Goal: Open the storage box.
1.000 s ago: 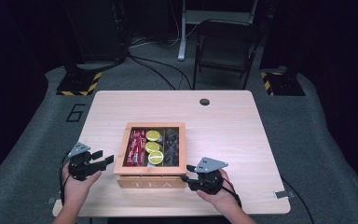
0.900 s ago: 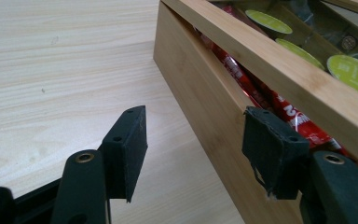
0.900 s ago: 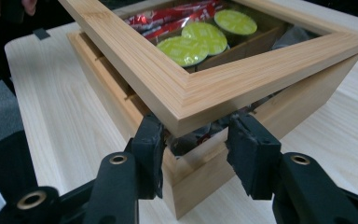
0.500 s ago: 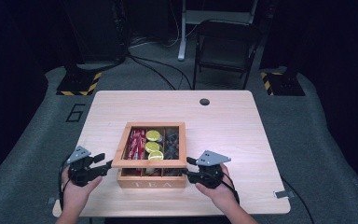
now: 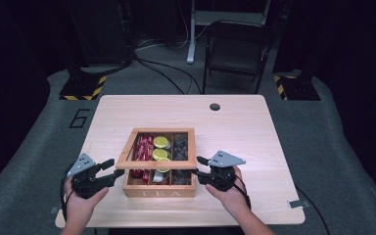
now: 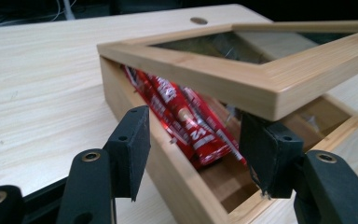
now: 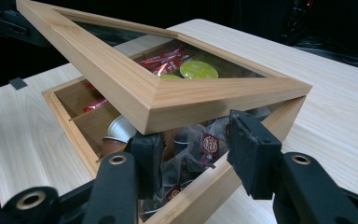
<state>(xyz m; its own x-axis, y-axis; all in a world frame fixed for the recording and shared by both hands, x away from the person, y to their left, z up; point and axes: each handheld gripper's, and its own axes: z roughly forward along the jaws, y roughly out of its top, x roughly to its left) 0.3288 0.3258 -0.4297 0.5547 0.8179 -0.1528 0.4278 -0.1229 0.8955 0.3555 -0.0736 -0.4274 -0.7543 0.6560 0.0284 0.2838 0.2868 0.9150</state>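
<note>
Now the glass-paned wooden lid [image 6: 242,79] of the pale wooden tea box [image 5: 159,183] is tilting just above both pairs of jaws, standing parted and apparently gripping nothing. Slipping off the right gripper [image 7: 196,154], it risks dropping onto the red sachets [image 6: 186,116] between the left gripper's [image 6: 193,149] jaws.

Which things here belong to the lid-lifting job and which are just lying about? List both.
In the job: tea box; its windowed lid, raised at the front; left gripper; right gripper.

Lying about: red sachets; green-topped capsules; bagged teas; folding chair.
</note>
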